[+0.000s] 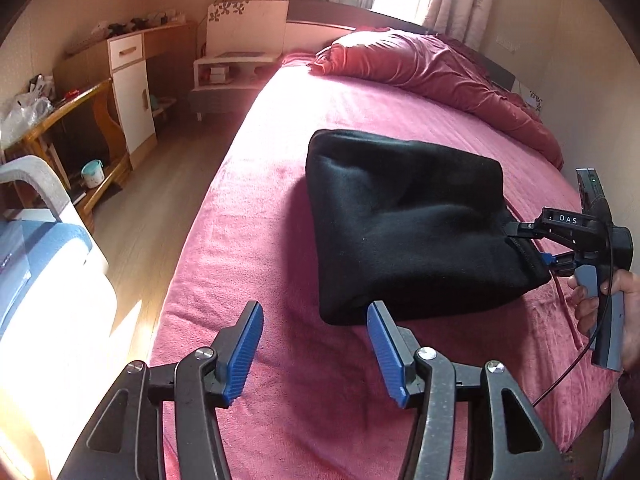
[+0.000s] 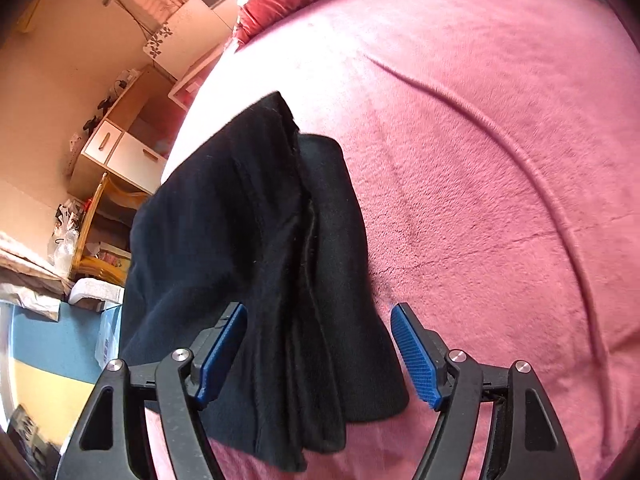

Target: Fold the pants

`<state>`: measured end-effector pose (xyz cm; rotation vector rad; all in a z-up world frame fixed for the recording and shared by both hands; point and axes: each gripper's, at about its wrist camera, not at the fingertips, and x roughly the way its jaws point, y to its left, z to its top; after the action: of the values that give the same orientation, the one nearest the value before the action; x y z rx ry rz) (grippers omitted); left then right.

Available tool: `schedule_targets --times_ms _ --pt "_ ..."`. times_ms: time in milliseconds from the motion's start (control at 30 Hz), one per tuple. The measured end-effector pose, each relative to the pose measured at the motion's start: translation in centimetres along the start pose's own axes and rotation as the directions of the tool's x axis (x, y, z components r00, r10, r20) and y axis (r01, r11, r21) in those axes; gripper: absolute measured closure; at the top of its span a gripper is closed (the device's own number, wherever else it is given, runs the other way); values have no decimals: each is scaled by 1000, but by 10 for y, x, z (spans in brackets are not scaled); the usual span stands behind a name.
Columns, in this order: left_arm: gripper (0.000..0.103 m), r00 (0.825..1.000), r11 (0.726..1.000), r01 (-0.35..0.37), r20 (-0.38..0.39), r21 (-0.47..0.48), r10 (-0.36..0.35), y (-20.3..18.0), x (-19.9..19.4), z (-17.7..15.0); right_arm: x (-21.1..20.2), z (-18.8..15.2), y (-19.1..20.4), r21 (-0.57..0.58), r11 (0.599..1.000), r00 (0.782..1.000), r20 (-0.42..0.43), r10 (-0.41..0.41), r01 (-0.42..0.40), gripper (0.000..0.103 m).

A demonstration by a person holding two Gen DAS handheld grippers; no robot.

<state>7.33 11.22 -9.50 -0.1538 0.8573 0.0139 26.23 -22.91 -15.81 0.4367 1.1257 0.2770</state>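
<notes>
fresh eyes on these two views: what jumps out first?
The black pants, folded into a thick bundle, lying in the middle of the pink bed. The right gripper sits at the bundle's right edge, open jaws straddling the layers, while the left gripper is open and empty just short of its near edge.

left gripper point(image 1: 316, 350) fingers apart, empty | right gripper point(image 2: 320, 354) fingers apart, angled down

Black left gripper point(image 1: 316, 350) with blue ribbed pads point(image 1: 244, 354), silver screws, seemingly scuffed.
</notes>
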Motion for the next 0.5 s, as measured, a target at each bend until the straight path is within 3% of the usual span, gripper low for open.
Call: schedule_targets --times_ms 200,500 --pt "47 999 1000 -7 44 7 7 -12 -20 3 -39 -18 21 -66 998 996 86 -14 20 28" --pt "47 997 1000 -26 76 0 26 -22 -38 0 -79 -64 65 -182 973 970 222 -103 145 28"
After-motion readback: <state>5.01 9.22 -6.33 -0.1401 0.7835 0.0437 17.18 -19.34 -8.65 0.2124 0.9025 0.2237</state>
